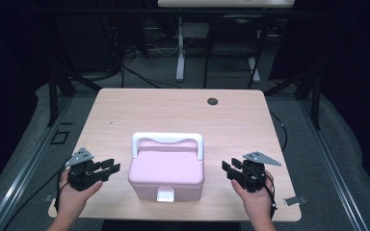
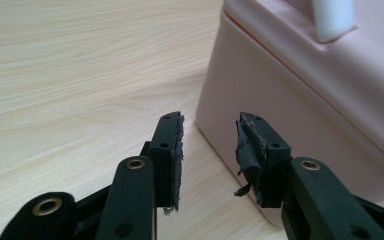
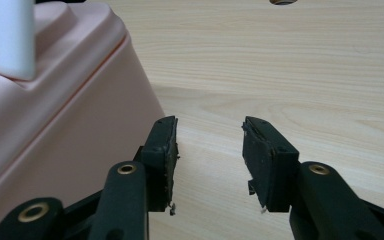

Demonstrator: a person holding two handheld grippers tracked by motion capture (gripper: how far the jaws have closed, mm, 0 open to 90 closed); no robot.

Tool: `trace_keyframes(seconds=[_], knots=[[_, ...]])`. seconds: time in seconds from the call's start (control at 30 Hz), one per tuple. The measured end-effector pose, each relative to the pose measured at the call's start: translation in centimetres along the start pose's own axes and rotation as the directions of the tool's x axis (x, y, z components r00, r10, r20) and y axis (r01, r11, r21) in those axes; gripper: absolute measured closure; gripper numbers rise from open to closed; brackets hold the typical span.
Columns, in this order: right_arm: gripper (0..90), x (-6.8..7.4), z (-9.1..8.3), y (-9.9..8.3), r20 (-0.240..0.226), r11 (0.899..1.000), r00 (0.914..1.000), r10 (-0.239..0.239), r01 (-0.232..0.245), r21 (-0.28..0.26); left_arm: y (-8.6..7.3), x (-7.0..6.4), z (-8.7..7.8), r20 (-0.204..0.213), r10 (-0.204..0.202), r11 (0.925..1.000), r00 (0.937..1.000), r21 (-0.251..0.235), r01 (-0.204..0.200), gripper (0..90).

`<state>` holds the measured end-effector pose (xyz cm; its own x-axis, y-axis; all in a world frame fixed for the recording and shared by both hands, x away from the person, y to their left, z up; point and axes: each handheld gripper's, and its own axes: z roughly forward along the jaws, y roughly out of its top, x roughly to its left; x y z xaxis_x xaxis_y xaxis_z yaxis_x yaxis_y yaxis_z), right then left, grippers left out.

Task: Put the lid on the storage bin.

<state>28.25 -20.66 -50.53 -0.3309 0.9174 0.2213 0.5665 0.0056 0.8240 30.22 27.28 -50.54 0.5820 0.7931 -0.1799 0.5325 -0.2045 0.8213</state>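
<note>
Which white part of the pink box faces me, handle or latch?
The small white latch on the pink box front wall; the handle arches over the lid's far edge.

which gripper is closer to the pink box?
Left, slightly. The left gripper sits just off the pink box's left side; the right gripper sits farther off its right side.

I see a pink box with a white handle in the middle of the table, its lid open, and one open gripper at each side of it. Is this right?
Not quite: the lid is shut. The high view shows the lid flat on the pink box, with the white latch down at the front. The rest holds: the white handle is there, and the left gripper and right gripper are open, one at each side.
</note>
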Motion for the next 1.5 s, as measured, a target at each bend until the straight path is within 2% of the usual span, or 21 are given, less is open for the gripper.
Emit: trace_keyframes(seconds=[0.2, 0.33, 0.57, 0.8, 1.0, 1.07, 1.17, 1.27, 1.5], knots=[[54.9, -0.3, 0.5, -0.6, 0.022, 1.0, 0.9996, -0.018, 0.018, -0.005, 0.2, 0.5, 0.8, -0.014, -0.008, 1.0, 0.9999, -0.002, 0.008, 57.1], [52.8, -0.7, 0.8, -1.1, 0.021, 0.999, 0.9994, -0.028, 0.029, -0.021, 0.2, 0.9, 1.4, -0.018, -0.016, 0.9999, 0.9997, -0.006, 0.016, 53.7], [50.8, -1.4, 1.3, -2.0, 0.042, 0.999, 0.9986, -0.034, 0.035, -0.028, -0.5, 1.1, 1.9, -0.024, -0.027, 0.9996, 0.9993, -0.006, 0.027, 53.0], [47.0, -1.3, 1.8, -2.8, 0.04, 0.996, 0.9965, -0.074, 0.076, -0.048, -1.3, 1.4, 2.0, -0.033, -0.028, 0.9996, 0.9991, -0.007, 0.028, 52.5], [45.1, -1.1, 2.0, -3.2, 0.036, 0.994, 0.9952, -0.091, 0.092, -0.056, -1.7, 1.2, 2.0, -0.035, -0.016, 0.9999, 0.9993, -0.003, 0.016, 52.0], [44.6, -1.0, 2.0, -3.2, 0.042, 0.995, 0.995, -0.091, 0.093, -0.046, -1.8, 1.1, 2.0, -0.032, -0.012, 0.9999, 0.9994, 0.006, 0.012, 51.9], [40.3, -1.0, 2.2, -3.4, 0.045, 0.997, 0.9958, -0.08, 0.08, 0.001, -2.1, 1.0, 2.0, -0.028, -0.007, 0.9999, 0.9996, 0.011, 0.007, 51.7], [37.6, -1.0, 2.4, -3.5, 0.053, 0.996, 0.9946, -0.09, 0.088, 0.031, -2.4, 0.9, 2.3, -0.029, -0.007, 0.9998, 0.9996, 0.019, 0.008, 51.7], [35.0, -1.0, 2.8, -3.7, 0.045, 0.994, 0.9948, -0.091, 0.088, 0.064, -2.6, 0.6, 2.7, -0.024, 0.006, 0.9992, 0.9997, 0.04, -0.005, 51.5]])
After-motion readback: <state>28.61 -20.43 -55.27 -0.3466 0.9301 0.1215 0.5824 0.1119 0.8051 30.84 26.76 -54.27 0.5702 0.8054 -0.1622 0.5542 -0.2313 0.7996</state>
